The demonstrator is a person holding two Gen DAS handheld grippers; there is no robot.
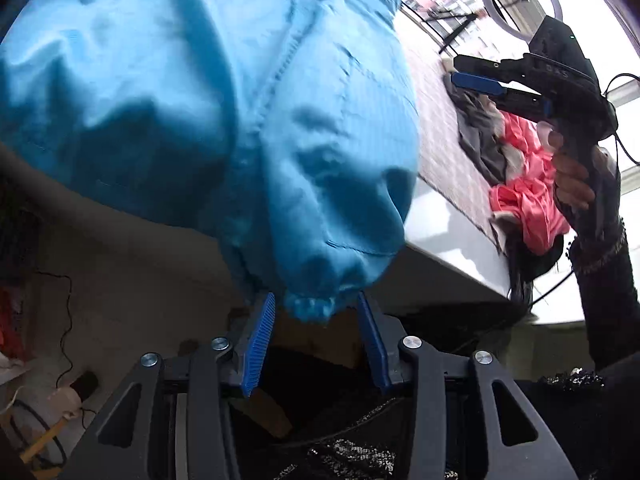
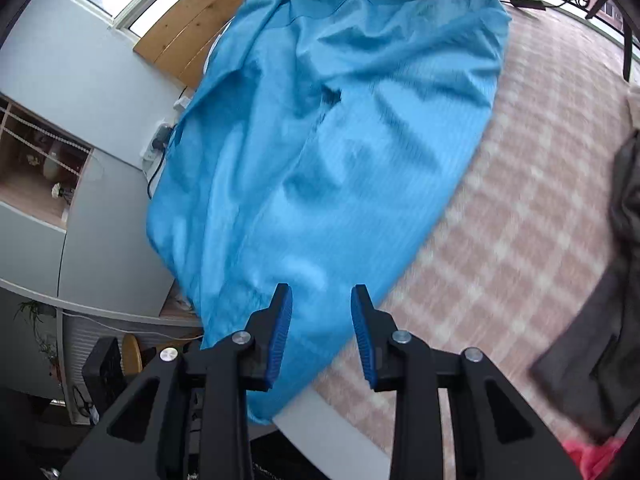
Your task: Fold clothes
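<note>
A bright blue garment [image 1: 224, 112] lies partly on the table and hangs over its edge. Its bunched lower tip dangles between the spread fingertips of my left gripper [image 1: 316, 298], which is open and not pinching it. In the right wrist view the blue garment [image 2: 320, 140] is spread over the pink checked tablecloth [image 2: 520, 200] and spills off the table's left side. My right gripper [image 2: 320, 289] hovers open over the garment's near part with nothing between its pads. From the left wrist view, a hand holds the right gripper [image 1: 456, 69] above the table.
A crumpled pink garment [image 1: 528, 196] and a grey garment [image 1: 480, 136] are piled on the table's right side; the grey garment [image 2: 600, 320] also shows beside my right gripper. The white table edge [image 1: 440, 232] runs diagonally. A ring light [image 1: 520, 0] stands by the window.
</note>
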